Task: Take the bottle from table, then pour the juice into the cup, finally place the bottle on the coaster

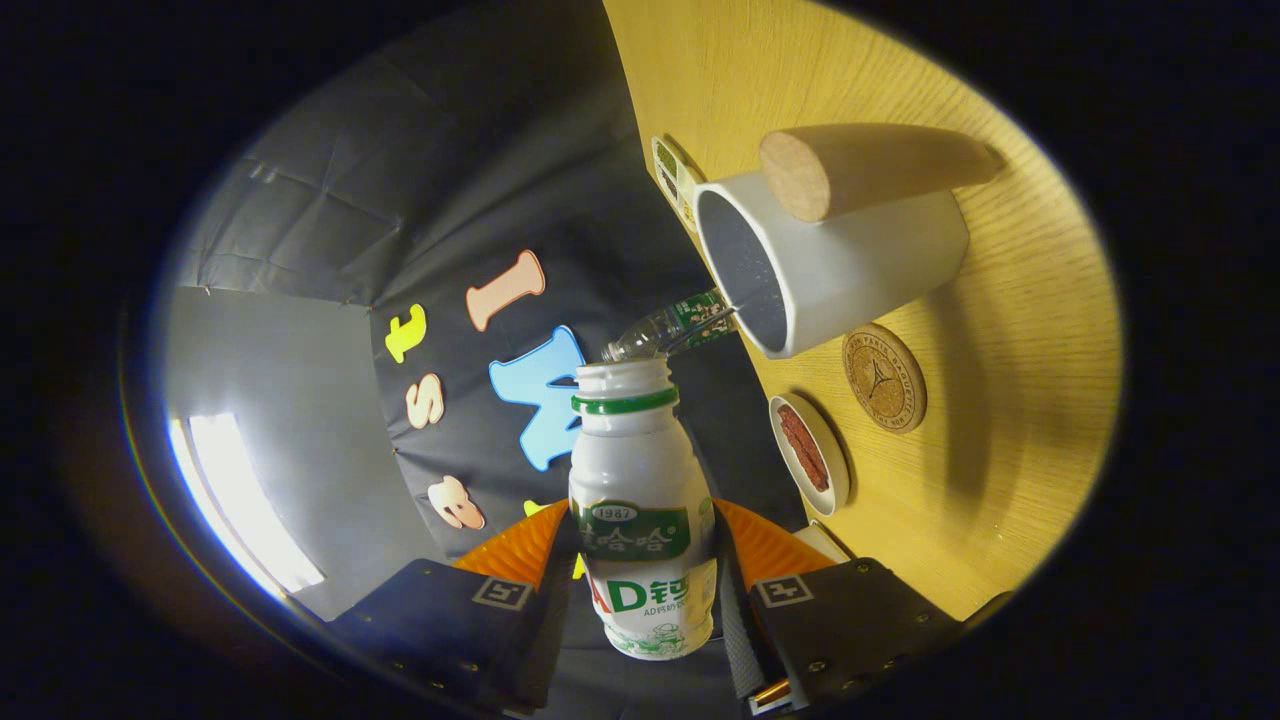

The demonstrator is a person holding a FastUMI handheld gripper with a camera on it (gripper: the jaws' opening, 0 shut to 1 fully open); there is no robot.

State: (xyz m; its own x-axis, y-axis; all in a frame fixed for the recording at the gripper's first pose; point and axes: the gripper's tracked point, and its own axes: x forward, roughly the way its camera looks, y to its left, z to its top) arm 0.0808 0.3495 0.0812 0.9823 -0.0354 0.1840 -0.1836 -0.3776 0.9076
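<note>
Tongs (640, 590) clamped on tilted bottle (640, 500), mouth seemingly near cup (830, 270).

gripper (640, 585): rolled hard sideways, so the table stands nearly upright in its view
fingers (520, 550): closed in from both sides, both pressing the bottle (640, 500)
hold: at the bottle's lower body
</note>
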